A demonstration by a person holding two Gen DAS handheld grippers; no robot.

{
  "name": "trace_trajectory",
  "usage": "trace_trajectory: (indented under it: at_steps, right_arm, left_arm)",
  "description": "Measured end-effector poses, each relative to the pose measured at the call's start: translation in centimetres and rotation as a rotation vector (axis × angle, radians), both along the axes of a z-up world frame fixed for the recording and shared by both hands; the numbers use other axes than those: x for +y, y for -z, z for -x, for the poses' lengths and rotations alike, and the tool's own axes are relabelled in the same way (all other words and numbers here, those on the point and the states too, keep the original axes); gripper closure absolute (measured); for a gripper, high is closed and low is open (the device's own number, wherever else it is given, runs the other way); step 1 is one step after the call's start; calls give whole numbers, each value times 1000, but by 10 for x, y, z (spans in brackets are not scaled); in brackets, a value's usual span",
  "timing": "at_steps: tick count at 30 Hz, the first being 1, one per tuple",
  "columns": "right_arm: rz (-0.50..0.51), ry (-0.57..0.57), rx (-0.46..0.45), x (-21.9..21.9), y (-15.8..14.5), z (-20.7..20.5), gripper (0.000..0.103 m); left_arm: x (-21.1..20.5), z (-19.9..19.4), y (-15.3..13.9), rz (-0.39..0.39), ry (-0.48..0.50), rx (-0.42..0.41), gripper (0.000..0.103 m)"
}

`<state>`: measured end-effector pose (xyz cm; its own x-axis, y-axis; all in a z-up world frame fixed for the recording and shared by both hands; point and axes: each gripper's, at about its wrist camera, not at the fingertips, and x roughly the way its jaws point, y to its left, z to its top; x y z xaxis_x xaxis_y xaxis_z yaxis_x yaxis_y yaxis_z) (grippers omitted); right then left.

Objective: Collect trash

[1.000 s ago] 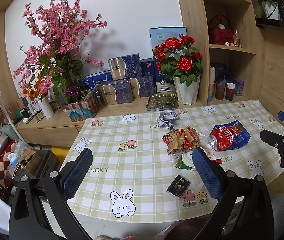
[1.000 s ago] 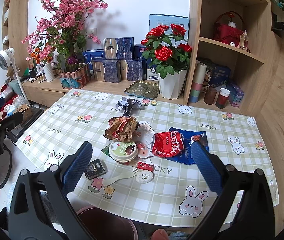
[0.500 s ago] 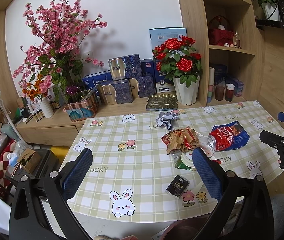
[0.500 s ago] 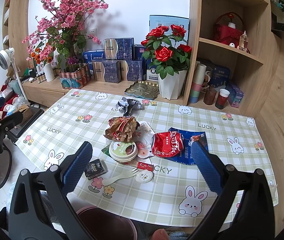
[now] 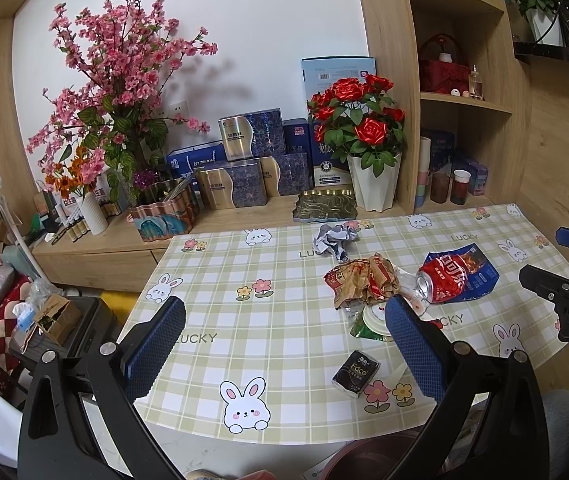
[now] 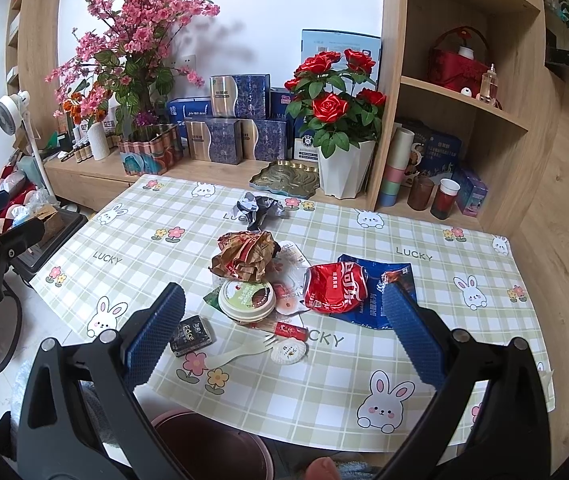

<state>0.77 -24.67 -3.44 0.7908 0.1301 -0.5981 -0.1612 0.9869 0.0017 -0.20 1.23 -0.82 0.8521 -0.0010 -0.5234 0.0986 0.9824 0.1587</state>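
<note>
**Above the table's near edge, both grippers spread wide**

Nearest, the left gripper [image 5: 284, 328] and right gripper [image 6: 282, 320] hover level, jaws wide, empty. Beyond lie a black packet [image 6: 190, 334], a plastic fork [image 6: 240, 354], a paper lid [image 6: 247, 299], a crushed red can [image 6: 334, 286], then a crumpled wrapper [image 6: 244, 256] mid-table [image 6: 144, 232].

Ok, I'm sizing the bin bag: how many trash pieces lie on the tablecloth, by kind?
Crushed red can: 1
Crumpled paper wads: 2
Blue snack bag: 1
Round paper lid: 1
Black packet: 1
Plastic spork: 1
Small red sachet: 1
Total I can separate: 8
</note>
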Motion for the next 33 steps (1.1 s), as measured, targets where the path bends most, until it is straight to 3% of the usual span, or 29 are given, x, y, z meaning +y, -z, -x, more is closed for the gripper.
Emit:
trace_trajectory:
  at_steps: [10, 21, 28, 33]
  right_arm:
    - [-37, 15, 7, -4, 4, 2, 5]
    - [-66, 63, 21, -27, 32, -4, 5]
    - [40, 72, 56, -24, 53, -13, 6]
    - [19, 97, 96, -32, 68, -25, 6]
  left_arm:
    - [-2, 1, 8, 64, 41, -3, 5]
    - [5, -9, 33, 56, 51, 10, 5]
    - [5, -27, 55, 67, 46, 117, 5]
    - [10, -40, 64, 87, 53, 142, 5]
